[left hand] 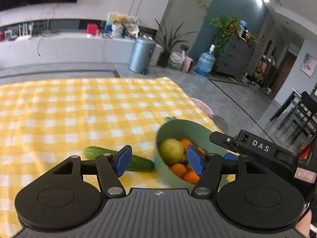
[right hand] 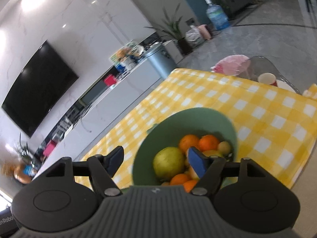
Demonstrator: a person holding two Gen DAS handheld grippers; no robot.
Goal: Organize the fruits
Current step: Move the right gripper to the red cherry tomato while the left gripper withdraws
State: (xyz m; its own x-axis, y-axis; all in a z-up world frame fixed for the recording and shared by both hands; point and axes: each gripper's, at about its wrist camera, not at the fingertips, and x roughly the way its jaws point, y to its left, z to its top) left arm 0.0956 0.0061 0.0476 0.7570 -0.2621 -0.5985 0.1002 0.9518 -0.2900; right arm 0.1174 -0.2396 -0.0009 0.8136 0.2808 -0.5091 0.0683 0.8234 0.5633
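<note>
Both my claws are spread wide, holding nothing. Ahead of my left claw (left hand: 159,159), the cucumber (left hand: 118,159) lies behind its left finger, beside the green bowl (left hand: 185,128). My right claw (right hand: 156,161) hovers over that bowl's oranges (right hand: 208,141) and pear (right hand: 168,163).

bowl (left hand: 168,130) on tablecloth (left hand: 79,109) | fruits (left hand: 171,151) in bowl | cucumber (left hand: 136,161) left of bowl
</note>
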